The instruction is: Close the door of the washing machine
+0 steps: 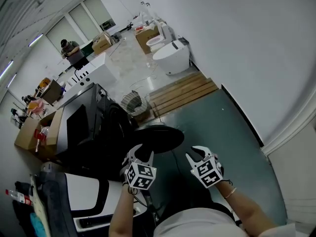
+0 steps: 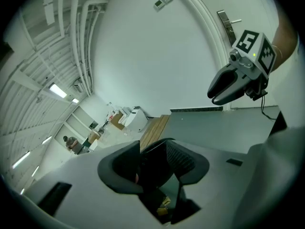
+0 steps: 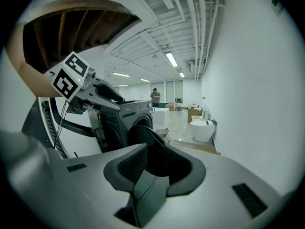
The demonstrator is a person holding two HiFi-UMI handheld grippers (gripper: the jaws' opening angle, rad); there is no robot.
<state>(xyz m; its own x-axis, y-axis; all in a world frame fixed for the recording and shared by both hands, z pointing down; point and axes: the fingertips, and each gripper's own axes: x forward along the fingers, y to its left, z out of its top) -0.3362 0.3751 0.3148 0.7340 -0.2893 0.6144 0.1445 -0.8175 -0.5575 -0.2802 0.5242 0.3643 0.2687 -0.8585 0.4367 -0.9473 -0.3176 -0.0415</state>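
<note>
A black front-loading washing machine [image 1: 94, 127] stands at the left of the head view, its round dark door [image 1: 160, 138] swung open toward me. My left gripper [image 1: 140, 153] is open at the door's near left edge; whether it touches the door I cannot tell. My right gripper [image 1: 196, 155] is open just right of the door, apart from it. In the right gripper view the machine [image 3: 126, 120] and its door [image 3: 153, 144] lie straight beyond the open right gripper [image 3: 155, 168], with the left gripper [image 3: 102, 97] at the upper left. The left gripper [image 2: 155, 165] frames the dark door.
A white appliance [image 1: 86, 196] sits at my lower left. Beyond the machine are a wire basket [image 1: 132, 102], a wooden pallet [image 1: 182, 92] and a white toilet [image 1: 172, 57]. Cardboard boxes [image 1: 37, 132] stand left. A person [image 1: 69, 48] is far back. A wall [image 1: 256, 58] runs along the right.
</note>
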